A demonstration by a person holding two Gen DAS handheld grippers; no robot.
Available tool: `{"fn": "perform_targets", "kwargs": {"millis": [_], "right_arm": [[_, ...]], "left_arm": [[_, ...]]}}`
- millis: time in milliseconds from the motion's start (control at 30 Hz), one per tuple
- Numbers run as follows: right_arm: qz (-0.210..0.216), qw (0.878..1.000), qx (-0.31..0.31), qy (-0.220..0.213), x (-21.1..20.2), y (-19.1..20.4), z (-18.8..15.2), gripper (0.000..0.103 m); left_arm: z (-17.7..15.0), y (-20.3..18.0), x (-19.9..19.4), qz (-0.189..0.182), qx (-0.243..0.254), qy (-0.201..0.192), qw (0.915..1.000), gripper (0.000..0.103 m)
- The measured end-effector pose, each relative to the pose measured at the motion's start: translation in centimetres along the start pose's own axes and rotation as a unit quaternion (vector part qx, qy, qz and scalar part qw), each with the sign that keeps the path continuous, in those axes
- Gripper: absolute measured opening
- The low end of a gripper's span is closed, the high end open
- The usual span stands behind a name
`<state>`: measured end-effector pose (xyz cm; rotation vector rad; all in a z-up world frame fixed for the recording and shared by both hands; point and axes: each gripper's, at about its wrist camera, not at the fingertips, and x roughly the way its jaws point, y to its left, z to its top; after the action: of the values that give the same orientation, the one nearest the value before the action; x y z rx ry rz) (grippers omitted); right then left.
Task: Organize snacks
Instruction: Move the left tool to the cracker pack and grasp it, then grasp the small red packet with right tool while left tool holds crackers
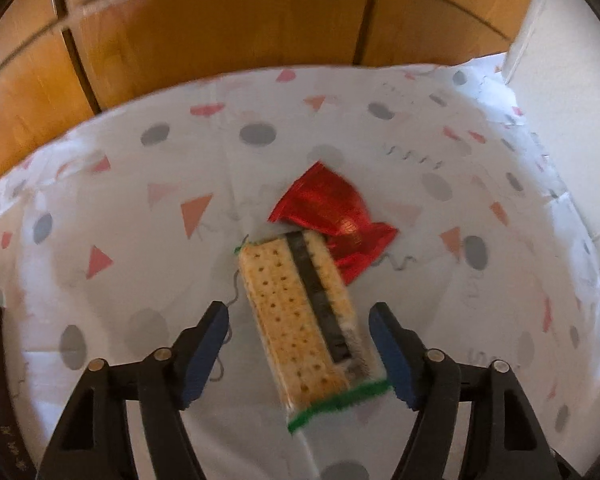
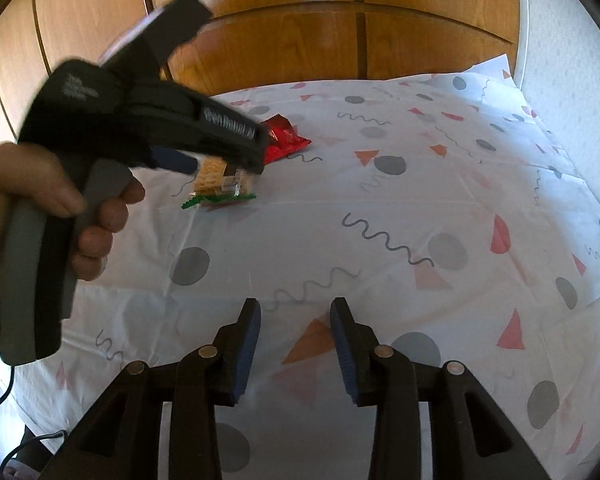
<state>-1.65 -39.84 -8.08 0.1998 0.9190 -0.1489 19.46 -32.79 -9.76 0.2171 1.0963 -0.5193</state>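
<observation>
Asker: Snacks on view, and where?

Describer: A clear-wrapped cracker pack [image 1: 300, 320] with green sealed ends lies on the patterned tabletop [image 1: 120, 200]. Its far end touches, maybe overlaps, a crumpled red wrapper [image 1: 332, 212]. Wooden cupboard doors [image 1: 220, 32] rise behind the far edge.

Asker: What are the left tongs [image 1: 300, 322] doing?

Describer: They point steeply down with the pack between their blue pads [image 1: 208, 344]. The jaws stand about half open. The right pad sits just beside the pack's right edge; the left pad is clearly apart. Nothing is gripped. A hand [image 2: 56, 208] holds their grey handle.

Asker: And the right tongs [image 2: 296, 344]?

Describer: They hang over bare cloth, near side, slightly open and empty.

Asker: How should the pick-up go?

Describer: My judgement: centre the left tongs across the pack's width, near its middle, and close gently so the crackers don't crack. Lift straight up, clear of the red wrapper, so it isn't dragged along.
</observation>
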Motion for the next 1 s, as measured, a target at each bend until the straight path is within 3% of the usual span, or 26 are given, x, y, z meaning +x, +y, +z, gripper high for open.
{"fn": "perform_targets", "kwargs": {"millis": [100, 267, 533, 733, 800, 1000], "right_arm": [[0.004, 1.000, 0.000, -0.002, 0.1, -0.1, 0.1, 0.037], [0.005, 1.000, 0.001, 0.004, 0.5, -0.1, 0.8, 0.037], [0.031, 0.999, -0.015, 0.007, 2.2, 0.4, 5.6, 0.037], [0.042, 0.998, -0.046, 0.008, 5.2, 1.7, 11.0, 0.039], [0.034, 0.997, -0.063, 0.010, 6.5, 2.3, 12.9, 0.051], [-0.001, 0.992, -0.126, 0.028, 10.0, 3.8, 16.6, 0.060]], "left_arm": [[-1.2, 0.8, -0.7, 0.001, 0.011, -0.017, 0.9998, 0.047], [-5.0, 4.0, -3.0, 0.003, -0.009, -0.033, 0.9994, 0.047], [-12.8, 8.7, -7.1, 0.053, -0.010, -0.073, 0.9958, 0.047], [-14.1, 9.7, -7.5, 0.049, -0.015, -0.090, 0.9946, 0.047], [-14.2, 9.5, -7.5, 0.053, -0.011, -0.095, 0.9941, 0.047], [-14.1, 9.7, -7.4, 0.043, -0.018, -0.100, 0.9939, 0.047]]}}
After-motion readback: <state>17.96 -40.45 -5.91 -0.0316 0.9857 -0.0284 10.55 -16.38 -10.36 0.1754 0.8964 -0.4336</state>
